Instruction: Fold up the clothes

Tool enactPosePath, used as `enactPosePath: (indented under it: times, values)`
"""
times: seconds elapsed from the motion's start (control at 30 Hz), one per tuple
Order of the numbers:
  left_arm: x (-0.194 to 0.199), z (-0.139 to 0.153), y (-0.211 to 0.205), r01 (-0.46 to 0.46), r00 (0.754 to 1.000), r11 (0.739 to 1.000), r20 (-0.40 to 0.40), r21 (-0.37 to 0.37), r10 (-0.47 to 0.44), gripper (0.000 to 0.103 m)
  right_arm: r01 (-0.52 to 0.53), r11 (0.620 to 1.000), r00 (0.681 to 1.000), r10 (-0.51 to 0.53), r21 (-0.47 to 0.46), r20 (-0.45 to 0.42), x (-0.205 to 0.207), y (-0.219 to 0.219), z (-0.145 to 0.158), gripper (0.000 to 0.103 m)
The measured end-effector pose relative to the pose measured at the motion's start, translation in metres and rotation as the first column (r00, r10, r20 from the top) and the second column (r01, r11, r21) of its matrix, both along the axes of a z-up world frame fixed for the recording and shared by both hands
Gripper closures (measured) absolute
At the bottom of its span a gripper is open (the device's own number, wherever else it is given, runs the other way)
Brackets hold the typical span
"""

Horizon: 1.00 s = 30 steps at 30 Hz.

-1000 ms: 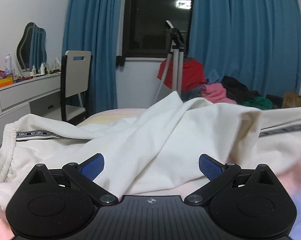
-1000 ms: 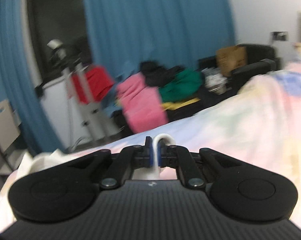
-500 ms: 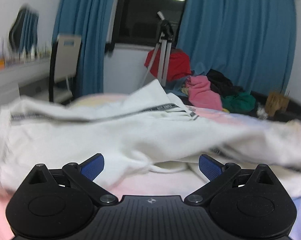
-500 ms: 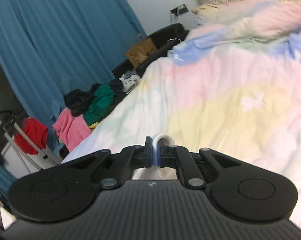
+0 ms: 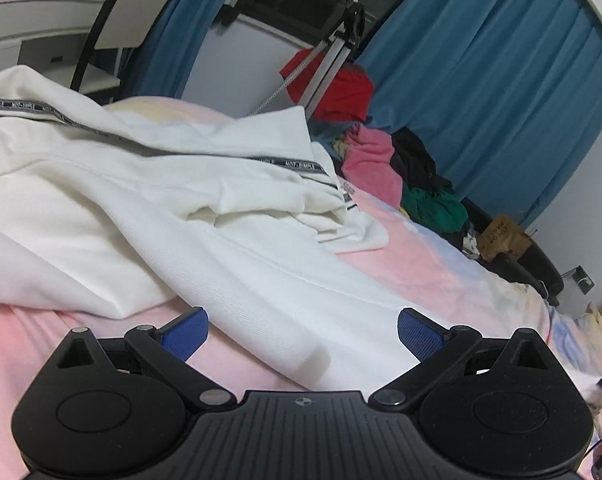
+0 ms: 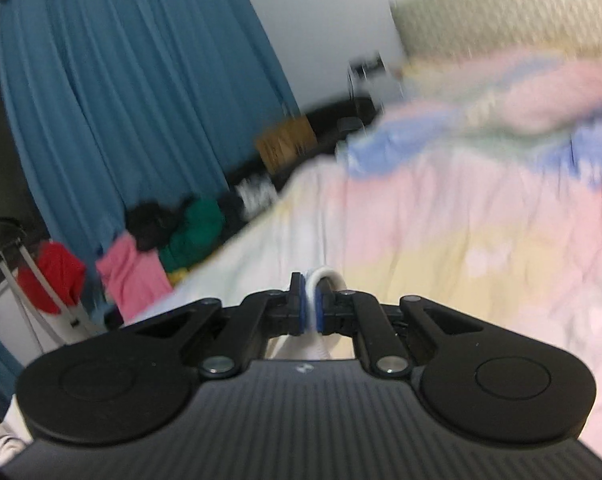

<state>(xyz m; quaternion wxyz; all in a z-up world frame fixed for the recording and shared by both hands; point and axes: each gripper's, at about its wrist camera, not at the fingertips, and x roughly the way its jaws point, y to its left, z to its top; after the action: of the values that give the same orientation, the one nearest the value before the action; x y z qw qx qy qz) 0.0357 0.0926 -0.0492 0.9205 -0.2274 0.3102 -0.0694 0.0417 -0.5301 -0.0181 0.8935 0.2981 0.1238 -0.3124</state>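
Left wrist view: the blue-padded fingers (image 5: pixel 185 334) of the left gripper (image 5: pixel 301 330) are spread wide and hold nothing, with a strip of the white garment (image 5: pixel 149 184) running between them over the pink bed (image 5: pixel 433 276). The garment lies rumpled, its printed band up.

Right wrist view, blurred: the right gripper (image 6: pixel 309 305) has its fingers (image 6: pixel 296 303) pressed together, pinching a fold of white garment (image 6: pixel 321 280) above the bed (image 6: pixel 481 220).

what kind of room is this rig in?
Most likely a bedroom: a bed with a pastel duvet and quilted headboard, a dressing table with toiletries, and a heap of clothes by blue curtains.
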Motion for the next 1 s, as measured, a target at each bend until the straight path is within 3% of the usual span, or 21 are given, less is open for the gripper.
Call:
enactPosePath:
  times: [0.07,0.13,0.2,0.27,0.37,0.47,0.57,0.63,0.77,0.83,0.9,1.0]
  values:
    - [0.002,0.001,-0.004,0.010,1.000,1.000,-0.005,-0.013,-0.010,0.001,0.022,0.994,1.000,-0.021,0.110,-0.007,-0.004,-0.005,-0.006,0.091]
    - [0.001,0.002,-0.006,0.019,1.000,0.999,-0.003,-0.030,-0.019,0.001,0.051,0.977,0.999,-0.050,0.207,-0.009,-0.010,-0.008,-0.010,0.083]
    - [-0.002,0.005,-0.007,0.024,1.000,0.999,0.002,-0.040,-0.024,0.001,0.090,0.964,0.995,-0.094,0.251,0.007,-0.021,-0.005,-0.009,0.050]
    - [-0.005,0.006,-0.008,0.024,1.000,0.999,0.004,-0.038,-0.024,0.001,0.121,0.957,0.990,-0.136,0.265,0.040,-0.034,0.000,-0.005,0.038]
    - [-0.009,0.006,-0.011,0.028,1.000,0.999,-0.002,-0.036,-0.028,0.001,0.135,0.953,0.983,-0.164,0.273,0.086,-0.050,0.008,0.002,0.038]
    - [-0.011,0.006,-0.015,0.034,0.999,0.999,-0.015,-0.035,-0.035,0.001,0.025,0.939,0.989,-0.074,0.342,0.130,-0.048,0.014,0.000,0.038]
    - [-0.013,0.004,-0.018,0.041,0.999,0.998,-0.029,-0.049,-0.043,0.001,-0.105,0.901,0.993,0.072,0.421,0.095,-0.024,0.022,-0.012,0.038]
    - [-0.012,0.002,-0.019,0.042,0.998,0.997,-0.041,-0.059,-0.044,0.001,-0.134,0.878,0.990,0.135,0.459,0.029,-0.003,0.028,-0.025,0.038]
    - [-0.007,-0.005,-0.022,0.036,0.997,0.997,-0.066,-0.067,-0.040,0.001,-0.067,0.875,0.991,0.113,0.479,-0.069,0.029,0.025,-0.054,0.039]
    - [-0.005,-0.009,-0.022,0.033,0.996,0.998,-0.076,-0.059,-0.038,0.001,-0.002,0.871,0.992,0.062,0.491,-0.106,0.041,0.021,-0.069,0.049]
    - [-0.002,-0.013,-0.021,0.026,0.996,0.998,-0.087,-0.057,-0.031,0.001,0.025,0.876,0.992,0.038,0.482,-0.120,0.051,0.018,-0.076,0.082]
    - [0.003,-0.019,-0.017,0.014,0.994,0.998,-0.107,-0.069,-0.021,0.001,-0.003,0.901,0.995,0.047,0.435,-0.091,0.068,0.014,-0.073,0.094]
